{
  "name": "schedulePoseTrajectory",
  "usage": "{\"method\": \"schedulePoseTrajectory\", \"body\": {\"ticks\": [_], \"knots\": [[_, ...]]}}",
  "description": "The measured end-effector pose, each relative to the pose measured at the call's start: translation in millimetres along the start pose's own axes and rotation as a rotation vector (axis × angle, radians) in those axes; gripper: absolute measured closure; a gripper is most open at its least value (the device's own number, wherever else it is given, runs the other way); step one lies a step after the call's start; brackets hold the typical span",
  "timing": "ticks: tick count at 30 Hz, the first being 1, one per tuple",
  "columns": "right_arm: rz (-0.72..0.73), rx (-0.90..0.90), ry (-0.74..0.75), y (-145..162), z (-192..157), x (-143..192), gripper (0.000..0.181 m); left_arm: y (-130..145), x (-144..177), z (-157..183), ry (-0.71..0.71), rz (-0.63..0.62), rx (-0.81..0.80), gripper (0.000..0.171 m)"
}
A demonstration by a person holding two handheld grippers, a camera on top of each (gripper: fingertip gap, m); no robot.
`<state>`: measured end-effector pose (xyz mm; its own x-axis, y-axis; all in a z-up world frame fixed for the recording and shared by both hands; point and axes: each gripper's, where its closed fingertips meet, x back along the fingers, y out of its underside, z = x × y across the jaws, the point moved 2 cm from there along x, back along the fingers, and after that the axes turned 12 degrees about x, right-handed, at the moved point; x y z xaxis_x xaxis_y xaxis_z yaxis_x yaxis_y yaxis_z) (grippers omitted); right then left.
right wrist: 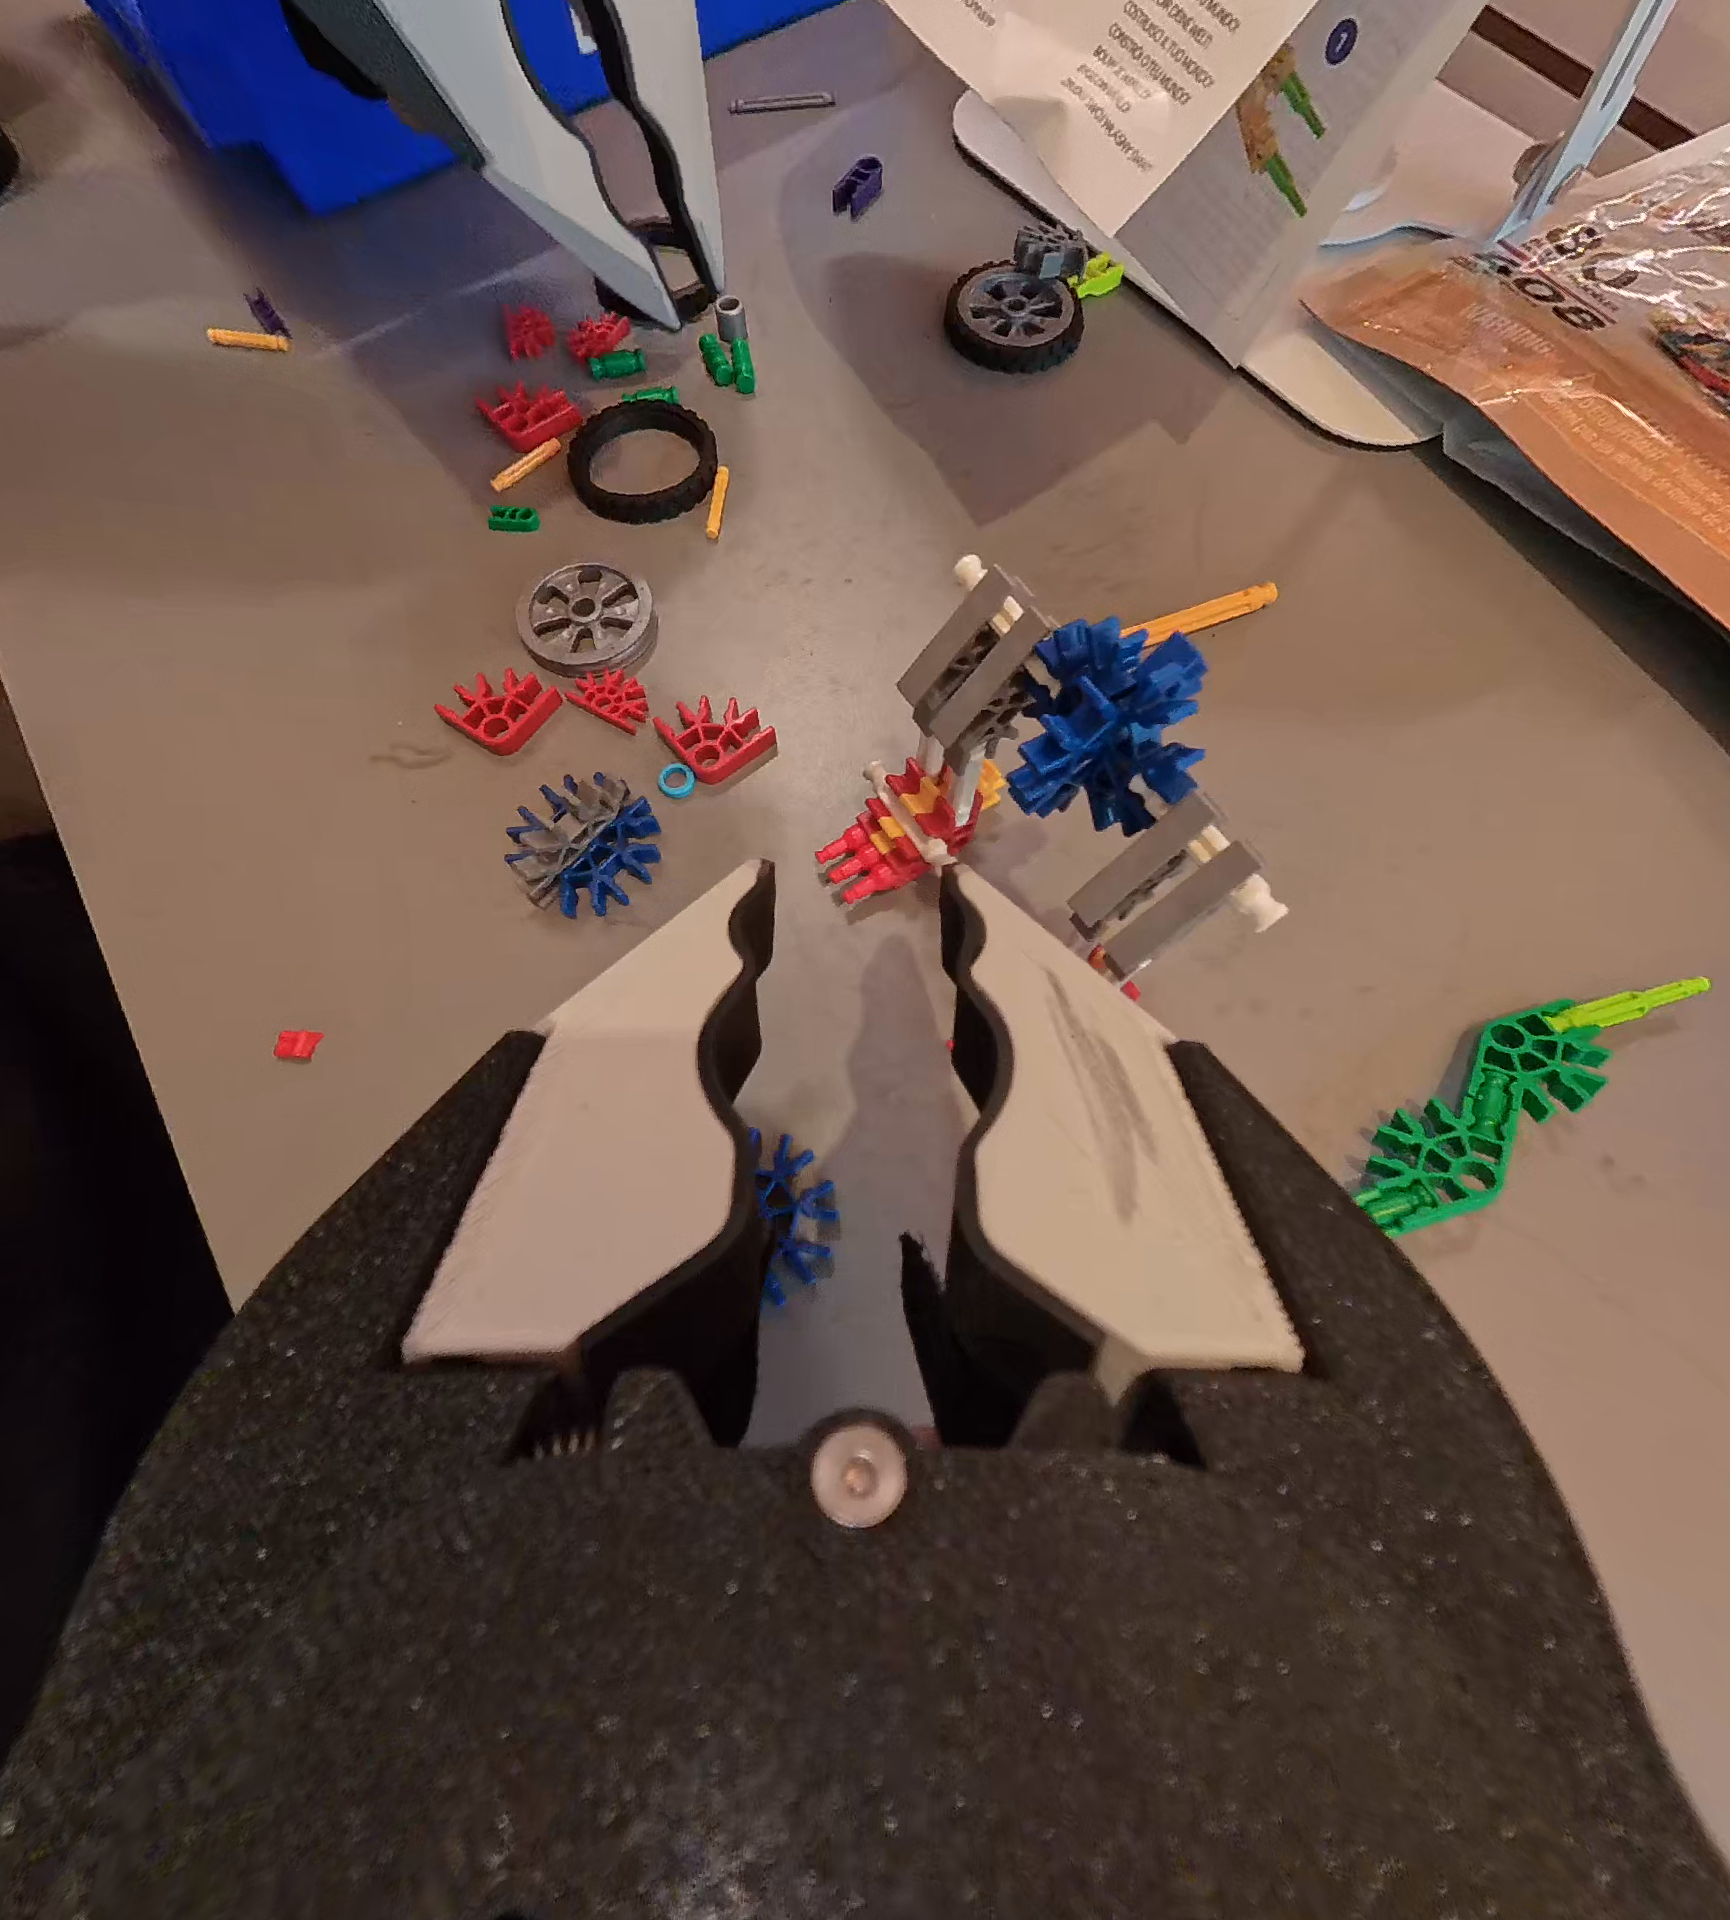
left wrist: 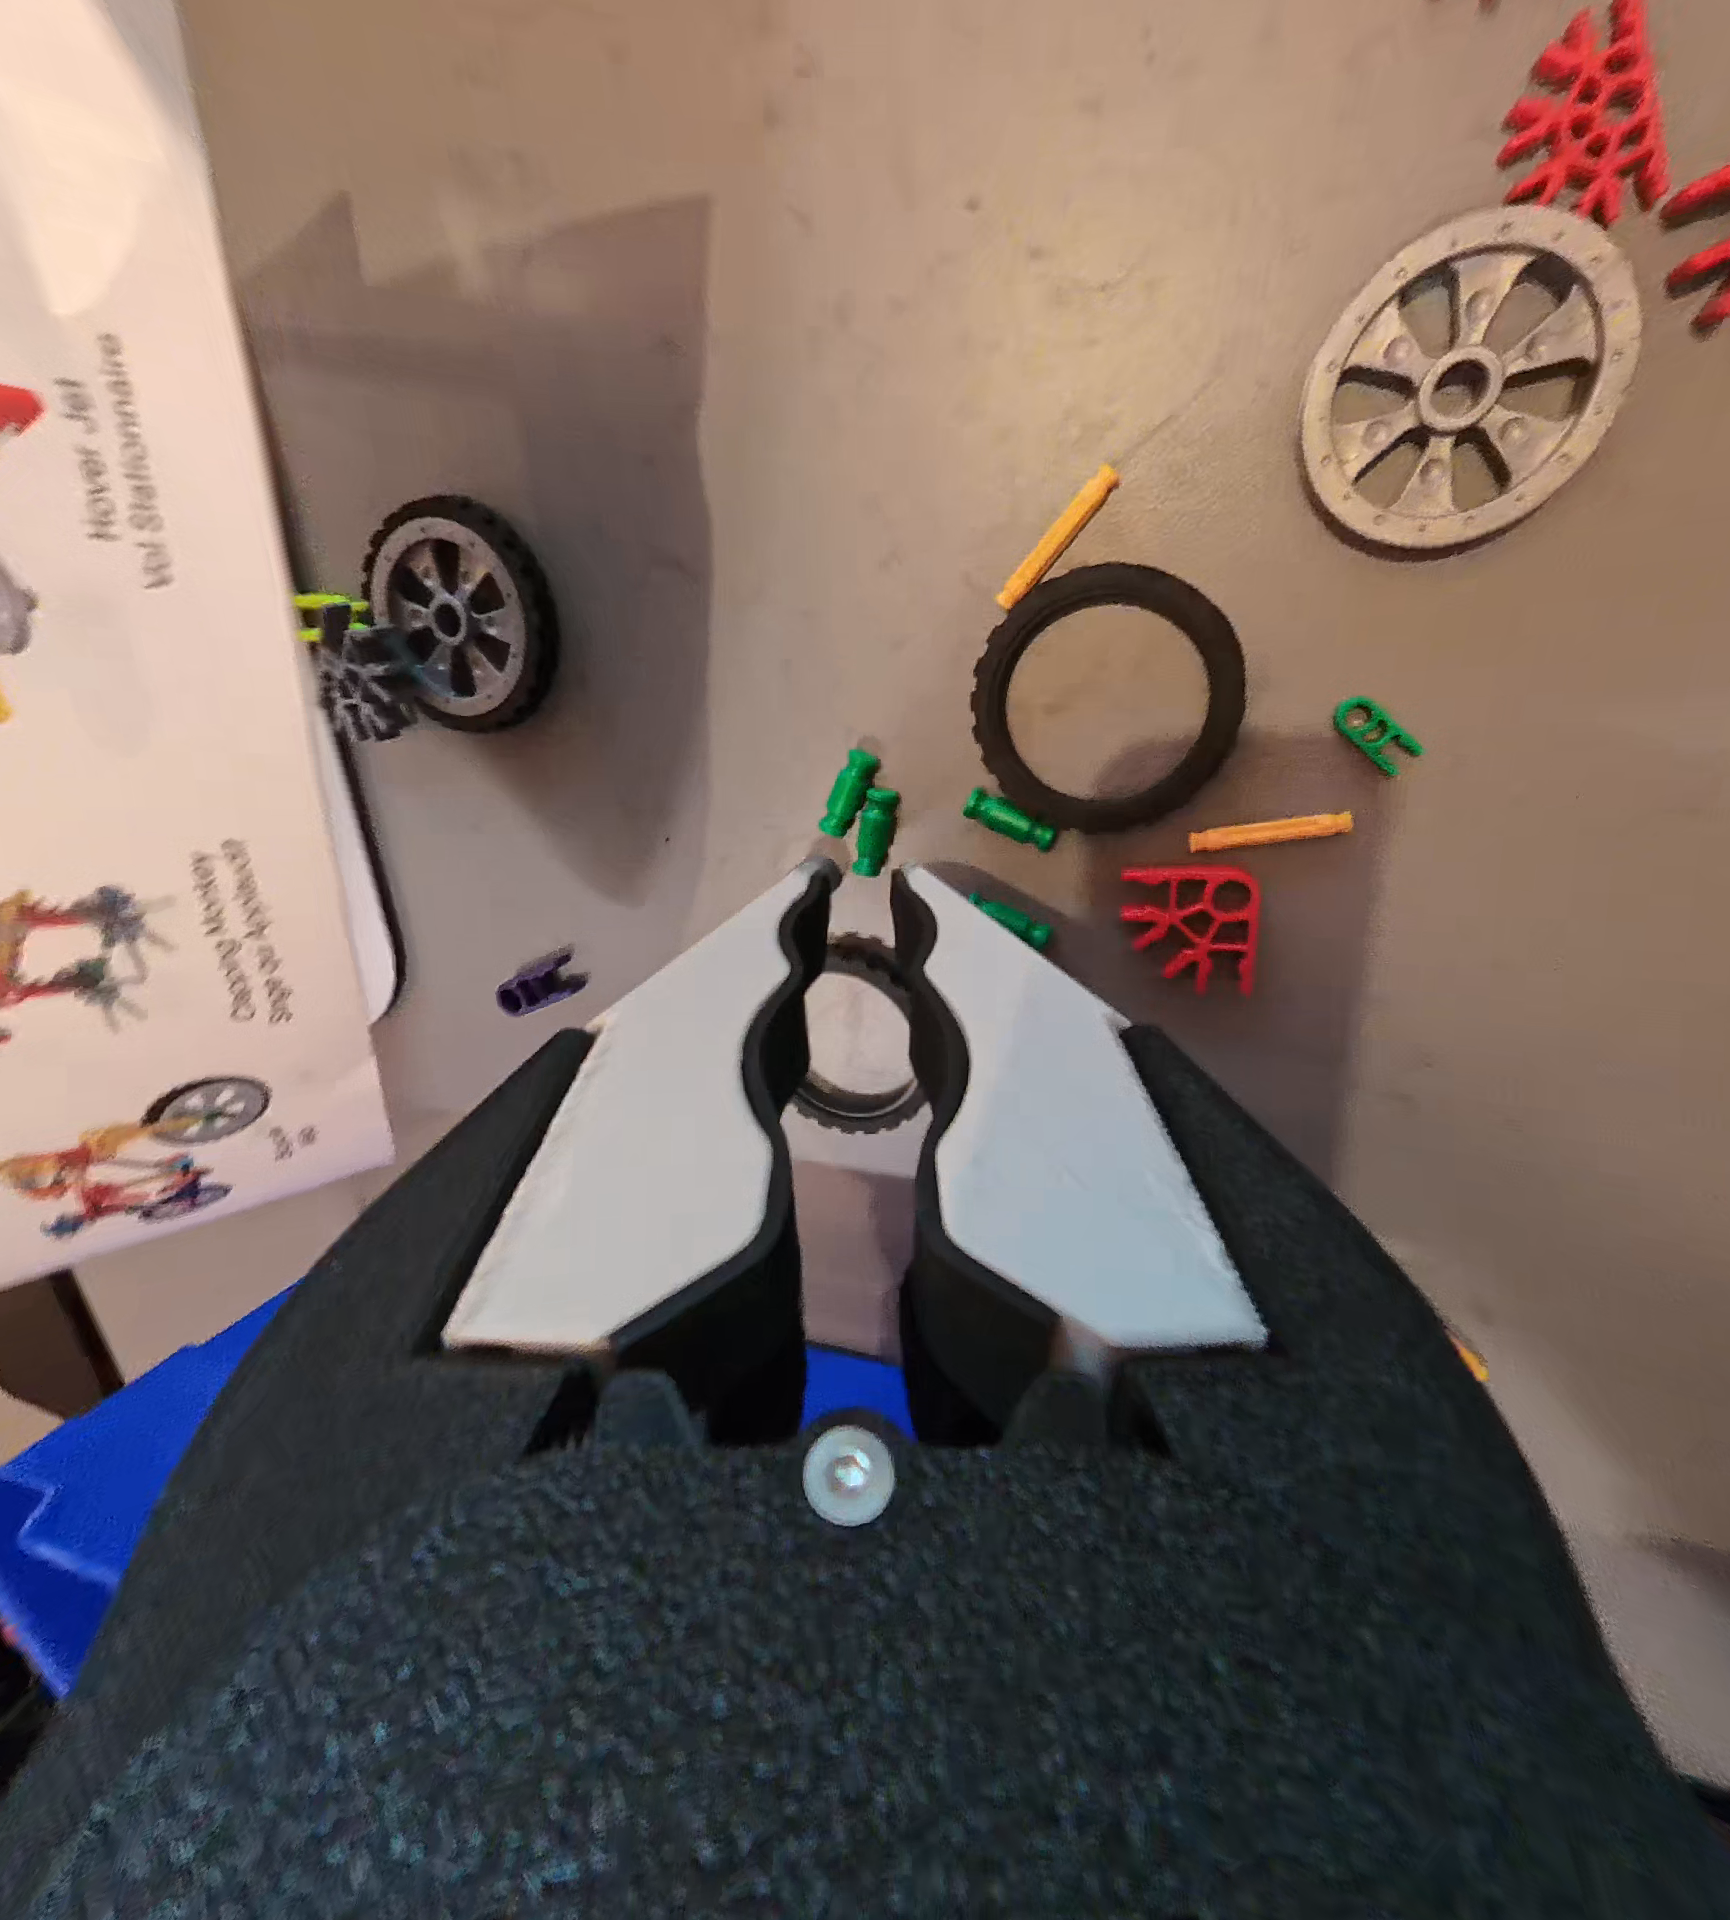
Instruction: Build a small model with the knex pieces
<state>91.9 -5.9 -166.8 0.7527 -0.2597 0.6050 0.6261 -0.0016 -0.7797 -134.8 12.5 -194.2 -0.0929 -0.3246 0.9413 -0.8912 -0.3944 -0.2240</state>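
Observation:
My left gripper [left wrist: 861, 878] points down at a grey table [left wrist: 944, 312], jaws only a narrow gap apart and holding nothing. A small black tyre ring [left wrist: 856, 1029] shows through the hollow between the pads, apparently lying on the table beneath. Several short green rods [left wrist: 861, 810] lie just past the tips. The left gripper also shows in the right wrist view [right wrist: 684, 296]. My right gripper [right wrist: 856, 883] is open and empty above the table. Its right fingertip is close to a built model of grey, blue, red and yellow pieces [right wrist: 1069, 748].
A loose black tyre [left wrist: 1110, 696], a silver wheel hub [left wrist: 1469, 379], red connectors [right wrist: 710, 732], orange rods, a wheel on a small assembly [left wrist: 461, 613], a green assembly [right wrist: 1484, 1112], an instruction booklet [left wrist: 61, 623], a plastic parts bag [right wrist: 1619, 343] and a blue bin [right wrist: 269, 104] surround the grippers. My hands' fingertips stand some 20 cm from each other.

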Motion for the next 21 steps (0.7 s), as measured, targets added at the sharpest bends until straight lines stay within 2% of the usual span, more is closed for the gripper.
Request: {"method": "schedulePoseTrajectory", "body": {"ticks": [2,4,6,12,16,21], "knots": [[0.003,-0.004,0.001,0,2,0,0.150,2,-7,2,0.029,-0.042,-0.013,0.159],[0.004,-0.003,-0.001,1,4,0,0.150,-1,-12,6,0.072,-0.039,-0.028,0.165],[0.002,-0.003,-0.001,2,5,-1,0.150,0,-11,3,0.071,-0.042,-0.020,0.162],[0.000,-0.014,0.004,5,12,-1,0.150,0,-12,6,0.127,-0.041,-0.018,0.167],[-0.003,-0.014,0.009,4,17,-1,0.150,0,-12,6,0.122,-0.031,-0.043,0.167],[-0.012,-0.004,0.001,4,19,4,0.150,-12,-6,12,0.111,0.042,-0.061,0.167]]}}
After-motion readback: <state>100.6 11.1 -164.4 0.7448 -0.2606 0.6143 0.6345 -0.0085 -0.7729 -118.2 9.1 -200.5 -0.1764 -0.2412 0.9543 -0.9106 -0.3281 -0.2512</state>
